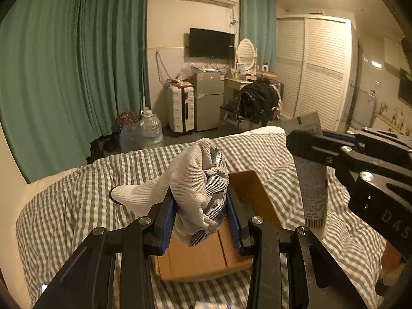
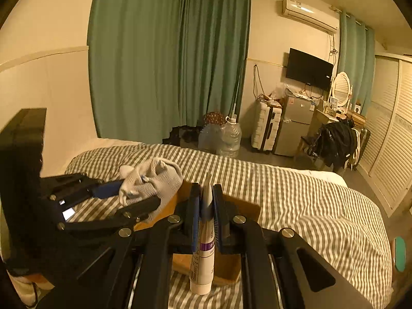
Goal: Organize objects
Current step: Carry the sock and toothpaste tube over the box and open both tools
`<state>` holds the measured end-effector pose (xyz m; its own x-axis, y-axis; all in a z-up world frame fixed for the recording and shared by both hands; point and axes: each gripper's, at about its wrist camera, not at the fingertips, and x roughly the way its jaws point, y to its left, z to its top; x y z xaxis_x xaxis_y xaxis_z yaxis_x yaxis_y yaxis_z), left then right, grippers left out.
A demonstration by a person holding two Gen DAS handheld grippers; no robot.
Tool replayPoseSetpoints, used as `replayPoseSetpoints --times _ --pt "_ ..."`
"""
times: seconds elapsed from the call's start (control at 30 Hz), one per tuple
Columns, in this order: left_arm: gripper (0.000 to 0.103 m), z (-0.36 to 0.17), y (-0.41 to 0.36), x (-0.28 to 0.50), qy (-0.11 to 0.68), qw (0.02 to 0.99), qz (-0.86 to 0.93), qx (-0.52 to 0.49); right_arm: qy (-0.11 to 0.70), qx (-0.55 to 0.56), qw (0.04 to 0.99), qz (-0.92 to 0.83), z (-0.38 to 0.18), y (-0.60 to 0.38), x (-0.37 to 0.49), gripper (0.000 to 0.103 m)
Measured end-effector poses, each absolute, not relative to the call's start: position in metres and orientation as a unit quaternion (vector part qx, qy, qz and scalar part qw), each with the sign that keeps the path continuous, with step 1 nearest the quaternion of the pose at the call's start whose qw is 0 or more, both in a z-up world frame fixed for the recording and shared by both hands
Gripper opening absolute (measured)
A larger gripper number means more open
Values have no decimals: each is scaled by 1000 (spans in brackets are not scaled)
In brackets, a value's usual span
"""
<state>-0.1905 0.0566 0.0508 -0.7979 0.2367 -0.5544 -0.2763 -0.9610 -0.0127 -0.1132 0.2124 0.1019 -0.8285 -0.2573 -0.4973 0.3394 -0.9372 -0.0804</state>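
Note:
My left gripper [image 1: 200,206] is shut on a bundled white and grey sock [image 1: 198,180], held above an open cardboard box [image 1: 206,257] that sits on the checked bed cover. The sock also shows in the right wrist view [image 2: 152,180], in the left gripper [image 2: 144,195]. My right gripper [image 2: 206,206] is shut on a white cream tube [image 2: 204,244], cap downward, held over the same box [image 2: 231,262]. In the left wrist view the tube [image 1: 311,188] hangs from the right gripper [image 1: 309,135] to the right of the box.
The bed [image 2: 309,206] with its grey checked cover fills the foreground. Beyond it are water bottles [image 1: 152,128], a white suitcase [image 1: 180,110], a small fridge [image 1: 208,100], a chair with dark clothes [image 1: 260,100] and green curtains [image 1: 64,64].

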Motion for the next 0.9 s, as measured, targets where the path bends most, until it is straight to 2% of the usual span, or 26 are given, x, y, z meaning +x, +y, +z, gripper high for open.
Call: replayPoseSetpoints --times 0.2,0.4,0.67,0.9 --pt "37 23 57 -243 36 123 942 -309 84 258 155 -950 90 202 -166 9" --pt "37 -17 56 -277 40 118 933 -338 65 295 158 -940 49 203 -220 9" --pt "37 -45 73 -278 91 127 930 -334 57 360 150 -919 -21 210 -264 9" --pt "37 -47 80 -275 90 127 931 -330 45 392 136 -909 -48 229 -281 9"
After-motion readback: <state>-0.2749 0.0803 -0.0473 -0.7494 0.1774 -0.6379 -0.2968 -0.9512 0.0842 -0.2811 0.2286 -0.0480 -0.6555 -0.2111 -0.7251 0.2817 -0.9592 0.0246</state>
